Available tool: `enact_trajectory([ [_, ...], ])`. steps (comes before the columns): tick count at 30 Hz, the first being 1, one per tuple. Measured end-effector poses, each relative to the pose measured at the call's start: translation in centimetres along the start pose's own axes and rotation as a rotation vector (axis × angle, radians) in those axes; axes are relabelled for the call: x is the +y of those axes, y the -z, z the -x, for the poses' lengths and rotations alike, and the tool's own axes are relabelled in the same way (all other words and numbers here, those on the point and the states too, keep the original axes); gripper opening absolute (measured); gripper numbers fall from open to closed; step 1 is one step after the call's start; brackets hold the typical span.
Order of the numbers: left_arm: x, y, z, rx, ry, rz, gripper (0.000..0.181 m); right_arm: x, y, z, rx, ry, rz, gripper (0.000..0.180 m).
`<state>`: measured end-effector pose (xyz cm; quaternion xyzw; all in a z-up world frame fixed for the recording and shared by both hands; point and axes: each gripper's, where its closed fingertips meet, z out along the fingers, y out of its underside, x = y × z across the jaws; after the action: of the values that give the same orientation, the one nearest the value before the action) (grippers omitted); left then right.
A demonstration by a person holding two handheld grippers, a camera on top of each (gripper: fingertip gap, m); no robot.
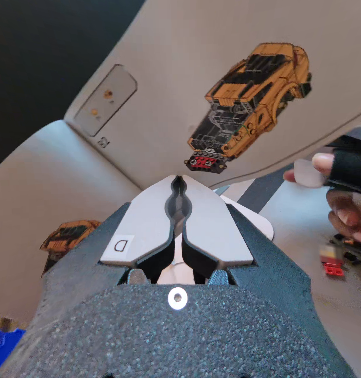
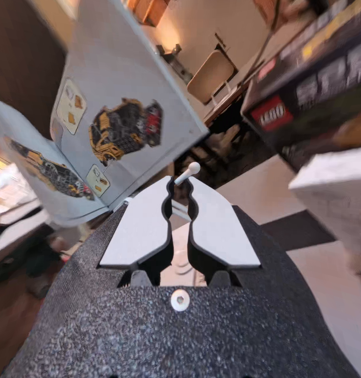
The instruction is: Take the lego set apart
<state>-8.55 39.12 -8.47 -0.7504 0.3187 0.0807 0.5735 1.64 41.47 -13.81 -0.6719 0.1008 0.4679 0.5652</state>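
My left gripper [image 1: 178, 177] is shut, its fingertips together, held in front of an open instruction booklet [image 1: 165, 86] with printed pictures of a yellow and black car. I cannot make out anything between its pads. My right gripper [image 2: 180, 180] is shut on a small white pin with a ball end [image 2: 188, 172]. The pin sticks out up and to the right from the fingertips, in the air. A blurred cluster of red, black and grey lego pieces [image 1: 332, 263] lies on the table at the right of the left wrist view.
A person's hand in a black fingerless glove [image 1: 349, 216] is at the right edge. The booklet [image 2: 118, 71] stands at the left in the right wrist view. A dark lego box [image 2: 310, 88] and a white box [image 2: 335, 194] are at the right. A chair [image 2: 212, 79] stands behind.
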Motion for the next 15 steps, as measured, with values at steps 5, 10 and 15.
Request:
enact_trajectory([
  [5, -0.1, -1.6, -0.5, -0.023, -0.034, 0.081, 0.000, 2.2, 0.1, -0.9, -0.160, -0.335, -0.077, 0.009],
  [10, -0.1, -2.1, -0.5, -0.017, -0.027, 0.099, 0.000, 0.0, 1.3, 0.7, -0.144, -0.085, -0.165, 0.009],
  [15, -0.3, -2.3, -0.7, -0.019, -0.019, 0.113, 0.000, -1.4, 1.7, 2.4, -0.085, 0.199, -0.169, 0.008],
])
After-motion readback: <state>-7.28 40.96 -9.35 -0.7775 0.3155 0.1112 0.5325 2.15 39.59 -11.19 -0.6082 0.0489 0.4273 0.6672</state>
